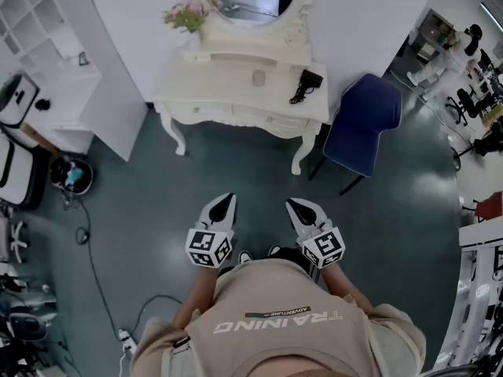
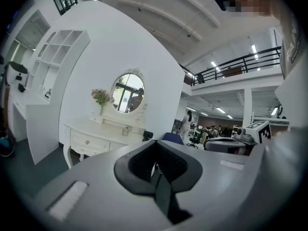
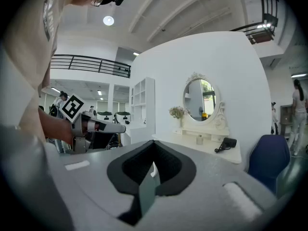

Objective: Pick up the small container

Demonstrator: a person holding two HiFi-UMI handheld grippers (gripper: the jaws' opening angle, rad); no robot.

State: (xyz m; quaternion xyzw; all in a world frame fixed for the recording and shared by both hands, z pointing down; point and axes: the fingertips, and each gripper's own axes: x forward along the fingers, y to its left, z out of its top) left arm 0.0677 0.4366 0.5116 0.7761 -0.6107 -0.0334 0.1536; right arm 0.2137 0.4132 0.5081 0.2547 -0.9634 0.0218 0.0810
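The small container (image 1: 258,77), a short pale jar, stands on the white dressing table (image 1: 212,85) below the oval mirror. The left gripper view shows the container (image 2: 125,131) far ahead, and in the right gripper view the container (image 3: 199,139) is small on the tabletop. My left gripper (image 1: 228,199) and right gripper (image 1: 292,203) are held side by side in front of the person's body, well short of the table, over the dark floor. Both point toward the table. The jaws of each are shut together with nothing between them.
A black hair dryer (image 1: 306,81) with its cord lies on the table's right end. Pink flowers (image 1: 186,14) stand at the table's back left. A blue chair (image 1: 365,124) sits right of the table. A white shelf unit (image 1: 47,45) and a round bin (image 1: 72,175) are on the left.
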